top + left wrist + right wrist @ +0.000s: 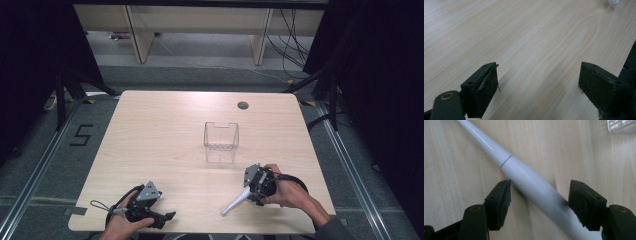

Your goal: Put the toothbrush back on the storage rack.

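A long white handle (234, 203) that narrows to a thin neck (484, 141) lies slantwise on the wooden table (165, 130) at the front right. My right gripper (251, 192), in a person's hand, straddles its thick end (534, 187). The jaws stand apart with the handle crossing the gap at an angle. The left jaw's tip lies right at its edge, and the right jaw overlaps its other side. My left gripper (167, 218) rests at the front left, held by the other hand. It is open wide over bare wood (539, 82).
A clear plastic box (221, 141) stands upright at mid-table, behind the right gripper; its corner shows in the right gripper view (622, 126). A small round cable hole (243, 105) sits at the far side. The table's front edge runs just beneath both hands.
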Demonstrator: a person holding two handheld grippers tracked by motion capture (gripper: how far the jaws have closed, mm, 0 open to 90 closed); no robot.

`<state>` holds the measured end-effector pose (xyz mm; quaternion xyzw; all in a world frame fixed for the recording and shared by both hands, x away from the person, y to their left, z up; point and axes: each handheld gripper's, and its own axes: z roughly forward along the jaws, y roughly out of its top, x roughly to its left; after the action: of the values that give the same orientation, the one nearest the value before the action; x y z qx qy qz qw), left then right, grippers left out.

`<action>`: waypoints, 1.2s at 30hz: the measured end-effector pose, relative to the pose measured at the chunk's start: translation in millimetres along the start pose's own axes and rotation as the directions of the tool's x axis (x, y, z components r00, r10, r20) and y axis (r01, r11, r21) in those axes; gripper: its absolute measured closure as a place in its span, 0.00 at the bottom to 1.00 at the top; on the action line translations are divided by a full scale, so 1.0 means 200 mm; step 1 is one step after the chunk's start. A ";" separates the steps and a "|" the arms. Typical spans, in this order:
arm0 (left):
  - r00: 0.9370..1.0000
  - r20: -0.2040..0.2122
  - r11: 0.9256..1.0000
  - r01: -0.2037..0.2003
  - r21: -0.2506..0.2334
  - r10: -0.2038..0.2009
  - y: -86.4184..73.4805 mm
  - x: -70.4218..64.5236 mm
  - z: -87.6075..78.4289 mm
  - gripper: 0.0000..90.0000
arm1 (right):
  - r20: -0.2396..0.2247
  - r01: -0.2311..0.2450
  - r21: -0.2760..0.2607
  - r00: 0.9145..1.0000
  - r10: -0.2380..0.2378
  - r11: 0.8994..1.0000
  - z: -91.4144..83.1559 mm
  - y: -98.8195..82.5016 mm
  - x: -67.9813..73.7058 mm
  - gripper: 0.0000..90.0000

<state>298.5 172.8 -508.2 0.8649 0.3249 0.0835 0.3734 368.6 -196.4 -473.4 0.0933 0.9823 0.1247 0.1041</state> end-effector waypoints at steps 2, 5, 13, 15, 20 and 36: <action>1.000 0.000 1.000 -0.001 0.002 0.001 0.00 0.00 0.00 0.17 | 0.014 -0.004 0.020 1.000 0.004 1.000 0.00 0.00 0.01 0.42; 1.000 0.000 1.000 0.000 0.000 0.000 0.00 0.00 0.00 0.17 | -0.007 0.039 0.006 0.999 -0.039 0.999 0.00 0.01 0.00 0.46; 1.000 0.000 1.000 0.000 0.000 0.000 0.00 0.00 0.00 0.17 | -0.014 0.023 0.042 1.000 -0.022 0.999 -0.02 0.02 -0.03 0.54; 1.000 0.001 1.000 -0.003 0.002 0.003 0.00 0.00 0.00 0.17 | -0.007 0.006 0.049 1.000 -0.006 0.999 -0.02 0.03 -0.02 0.55; 1.000 0.000 1.000 -0.001 0.000 0.001 0.00 0.00 0.00 0.17 | -0.028 0.029 0.060 0.999 -0.027 0.998 -0.01 0.03 -0.03 0.57; 1.000 0.000 1.000 -0.003 0.001 0.003 0.00 0.00 0.00 0.17 | -0.064 0.030 0.152 0.998 -0.020 0.988 -0.01 0.07 -0.02 0.61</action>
<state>298.3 173.0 -507.9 0.8655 0.3236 0.0839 0.3730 373.7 -183.5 -467.6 0.0846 0.9929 0.0503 0.0675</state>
